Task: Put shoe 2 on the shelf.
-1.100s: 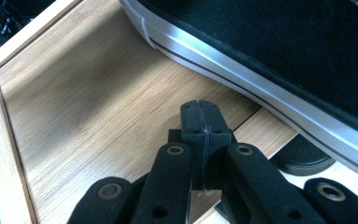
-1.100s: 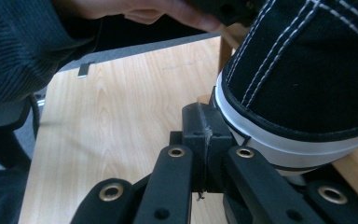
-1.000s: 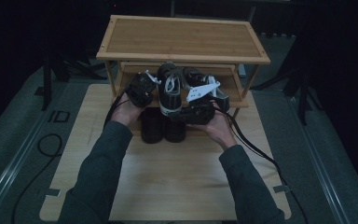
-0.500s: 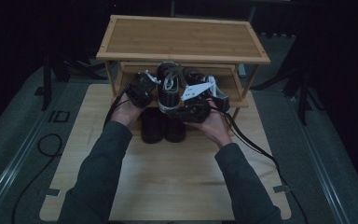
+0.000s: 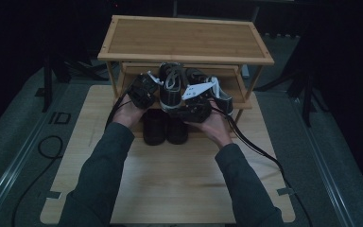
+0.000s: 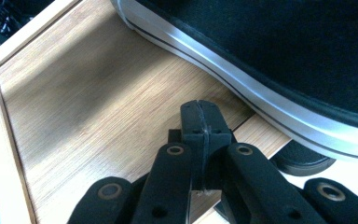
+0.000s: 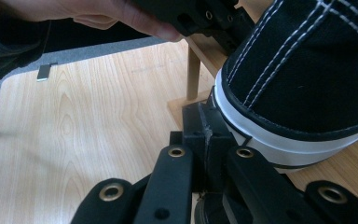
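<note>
A black sneaker (image 5: pixel 171 87) with white laces and a white sole rim stands on the middle shelf of a bamboo shoe rack (image 5: pixel 184 40). My left gripper (image 5: pixel 142 90) is at the sneaker's left side, and its pads (image 6: pixel 200 126) are shut with nothing between them over the shelf board (image 6: pixel 88 102), just below the sole (image 6: pixel 242 84). My right gripper (image 5: pixel 196 101) is at the sneaker's right side. It is shut (image 7: pixel 205 128) and empty, its tips against the white sole rim (image 7: pixel 279 140) at the shelf's front edge. A second black sneaker (image 5: pixel 196 75) sits behind it.
A dark pair of shoes (image 5: pixel 164 127) stands under the shelf's front, between my hands. The rack stands at the far end of a light wooden board (image 5: pixel 170 179). A rack post (image 7: pixel 193 77) rises close to the right gripper. Cables (image 5: pixel 255 146) trail from both grippers.
The right gripper has shifted slightly left and toward the rack, closer against the sneaker. The left gripper has stayed in place.
</note>
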`<state>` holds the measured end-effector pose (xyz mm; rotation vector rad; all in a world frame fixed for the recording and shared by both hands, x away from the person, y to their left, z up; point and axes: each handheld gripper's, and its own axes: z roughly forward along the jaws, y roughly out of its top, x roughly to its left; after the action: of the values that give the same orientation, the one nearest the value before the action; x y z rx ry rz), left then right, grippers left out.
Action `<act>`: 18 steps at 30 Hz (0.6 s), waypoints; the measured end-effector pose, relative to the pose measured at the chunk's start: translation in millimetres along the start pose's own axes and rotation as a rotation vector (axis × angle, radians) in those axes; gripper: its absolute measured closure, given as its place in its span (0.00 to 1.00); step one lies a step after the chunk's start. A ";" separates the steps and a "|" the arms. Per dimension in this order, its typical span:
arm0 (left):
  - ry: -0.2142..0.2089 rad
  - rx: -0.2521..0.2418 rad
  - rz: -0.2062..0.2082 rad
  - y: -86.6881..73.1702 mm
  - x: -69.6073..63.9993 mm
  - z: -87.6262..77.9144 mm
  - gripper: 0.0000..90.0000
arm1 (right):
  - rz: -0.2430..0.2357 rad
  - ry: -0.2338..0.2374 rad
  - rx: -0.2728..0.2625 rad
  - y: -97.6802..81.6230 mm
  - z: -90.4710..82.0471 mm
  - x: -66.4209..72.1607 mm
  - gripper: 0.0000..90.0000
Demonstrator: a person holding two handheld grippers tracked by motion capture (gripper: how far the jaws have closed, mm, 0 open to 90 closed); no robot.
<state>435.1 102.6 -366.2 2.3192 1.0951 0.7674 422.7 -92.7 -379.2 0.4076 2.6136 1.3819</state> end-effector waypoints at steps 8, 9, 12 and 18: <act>0.002 0.000 -0.001 0.0 -0.4 0.0 1.00 | 0.000 -0.023 0.002 0.1 3.4 -1.5 1.00; 0.002 0.000 -0.001 0.0 -0.4 -0.1 1.00 | 0.000 -0.023 0.002 0.1 3.4 -1.5 1.00; 0.000 -0.001 0.000 -0.1 -0.3 -0.1 1.00 | 0.017 -0.084 0.007 -0.8 3.8 -5.5 1.00; -0.002 -0.001 0.000 -0.3 0.1 -0.2 1.00 | 0.025 -0.089 0.014 -0.1 4.3 -5.4 1.00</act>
<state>434.9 102.9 -366.2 2.3183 1.0935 0.7650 428.9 -91.0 -381.7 0.4937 2.5562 1.3216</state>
